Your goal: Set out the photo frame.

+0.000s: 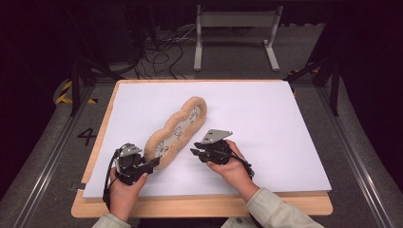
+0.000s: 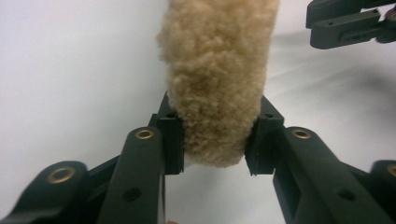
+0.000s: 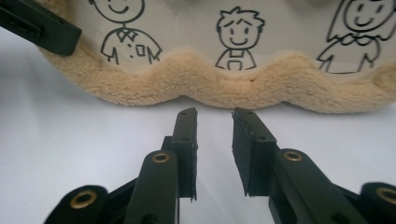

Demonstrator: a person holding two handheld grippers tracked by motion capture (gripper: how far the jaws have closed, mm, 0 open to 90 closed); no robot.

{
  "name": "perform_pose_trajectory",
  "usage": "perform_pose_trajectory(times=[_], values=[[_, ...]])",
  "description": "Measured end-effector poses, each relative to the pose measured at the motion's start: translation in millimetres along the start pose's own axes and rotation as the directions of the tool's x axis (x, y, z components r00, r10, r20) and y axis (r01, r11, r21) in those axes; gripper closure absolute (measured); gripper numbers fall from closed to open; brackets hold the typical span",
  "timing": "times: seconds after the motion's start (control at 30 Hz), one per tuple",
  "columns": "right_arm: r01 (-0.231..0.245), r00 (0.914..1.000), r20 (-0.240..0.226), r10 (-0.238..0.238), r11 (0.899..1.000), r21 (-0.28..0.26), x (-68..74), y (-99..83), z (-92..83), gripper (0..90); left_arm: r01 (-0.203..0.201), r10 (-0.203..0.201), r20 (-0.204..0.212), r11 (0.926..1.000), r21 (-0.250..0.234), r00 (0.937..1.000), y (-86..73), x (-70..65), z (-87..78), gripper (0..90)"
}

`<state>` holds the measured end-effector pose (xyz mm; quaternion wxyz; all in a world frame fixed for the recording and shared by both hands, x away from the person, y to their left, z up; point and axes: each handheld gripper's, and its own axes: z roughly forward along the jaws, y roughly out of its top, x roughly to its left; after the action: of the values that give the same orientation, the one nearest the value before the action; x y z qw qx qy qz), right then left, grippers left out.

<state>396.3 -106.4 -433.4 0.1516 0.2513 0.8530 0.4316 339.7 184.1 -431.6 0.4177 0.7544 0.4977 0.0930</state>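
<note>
Right now the left gripper (image 1: 151, 164) pinches the near end of the fleecy pouch (image 1: 177, 133) lying mid-table, while the right gripper (image 3: 214, 122), jaws slightly apart and empty, waits just beside its right edge. Soft pile could slip from that shallow bite if tugged.

One plush frame (image 1: 177, 133) – two hand-held grippers (image 1: 151, 164)

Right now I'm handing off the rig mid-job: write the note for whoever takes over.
Left gripper: jaws shut on the near end of the fleece frame.
Right gripper: jaws slightly apart, nothing between them, just short of the frame's long wavy edge.
Frame: lies flat on the white sheet, cartoon figures facing up.
Done: one end gripped.
Left: probably a second grip with the right gripper before any lift or turn.
</note>
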Motion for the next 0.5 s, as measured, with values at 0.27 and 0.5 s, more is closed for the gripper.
perform_pose_trajectory(times=[0.27,0.5], values=[[-0.020,0.9993,0.031,0.021,0.999,-0.033,-18.2,2.9,-14.9,68.8,0.014,-0.014,0.057,0.9999,0.008,0.9982,1.6,5.8,-3.2,67.9],[-0.040,0.9960,0.077,0.045,0.997,-0.065,-49.4,14.1,-25.3,65.1,0.011,-0.013,0.121,0.9999,0.010,0.9926,0.3,13.2,-11.6,68.4]])
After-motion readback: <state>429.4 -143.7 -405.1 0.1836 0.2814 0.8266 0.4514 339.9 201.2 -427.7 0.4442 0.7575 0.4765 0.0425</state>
